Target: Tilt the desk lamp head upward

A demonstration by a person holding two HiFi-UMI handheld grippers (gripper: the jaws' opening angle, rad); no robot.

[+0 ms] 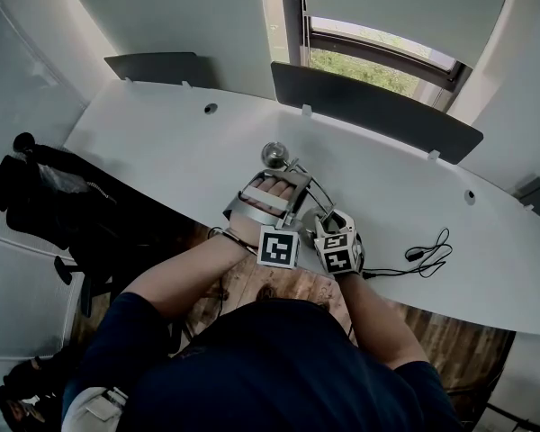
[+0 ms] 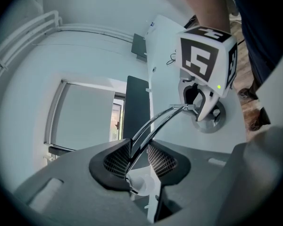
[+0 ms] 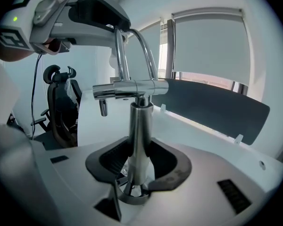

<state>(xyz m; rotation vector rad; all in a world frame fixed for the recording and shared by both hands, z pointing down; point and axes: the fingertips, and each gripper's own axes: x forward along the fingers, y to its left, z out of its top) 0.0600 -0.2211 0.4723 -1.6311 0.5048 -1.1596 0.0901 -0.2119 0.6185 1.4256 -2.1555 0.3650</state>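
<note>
- Lamp base: only a rim shows below the lamp post; the rest is hidden under the right tool.
- White part between the left tool pads: mostly hidden, unidentifiable.
- Cable right of the lamp base: ends too small to tell.

Office; long white desk, dark divider panels, black office chair, roller blind at window

Open desk left of lamp, cable right

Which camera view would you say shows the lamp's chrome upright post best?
The right gripper view: the chrome post rises full-length, close up. The left gripper view shows only the lamp base; the head view scarcely shows it.
</note>
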